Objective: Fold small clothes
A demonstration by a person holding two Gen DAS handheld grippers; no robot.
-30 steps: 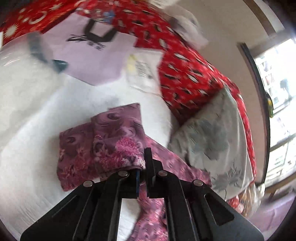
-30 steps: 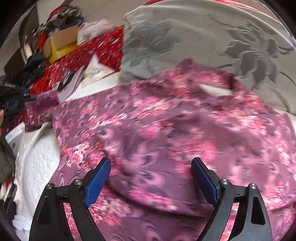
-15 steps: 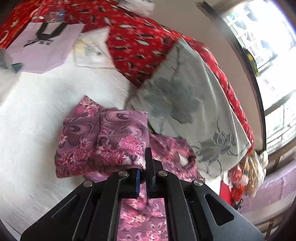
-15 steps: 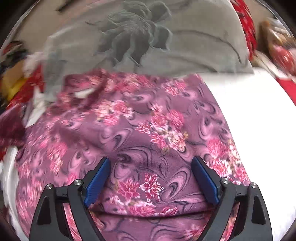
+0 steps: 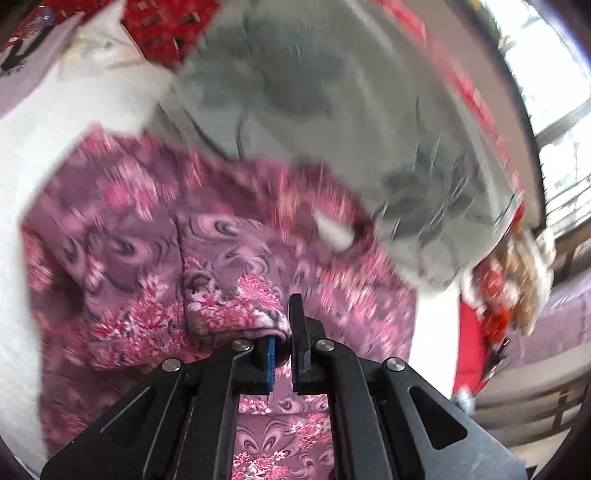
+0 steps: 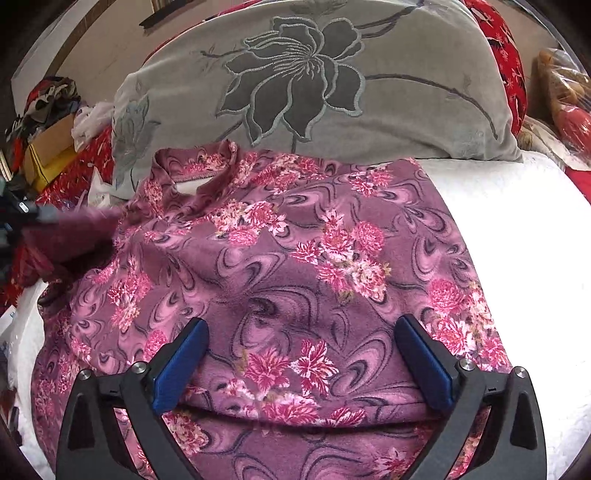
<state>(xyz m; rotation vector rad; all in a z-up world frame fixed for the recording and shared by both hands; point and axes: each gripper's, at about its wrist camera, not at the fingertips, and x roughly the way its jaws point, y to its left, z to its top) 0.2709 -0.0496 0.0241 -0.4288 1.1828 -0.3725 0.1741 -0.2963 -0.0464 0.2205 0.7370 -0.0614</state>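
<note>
The floral purple garment lies spread on the white bed cover, its collar toward the grey flower-embroidered pillow, so that the body is flat and the sides can be turned inward. The left gripper is clenched on a sleeve cuff, lifting it above the garment's body, presumably to lay the sleeve across the chest. The right gripper hovers over the lower half with its blue-padded fingers spreading wide; cloth lies beneath them but none is pinched, leaving this hand free for the next hold. A red patterned blanket lies beyond.
</note>
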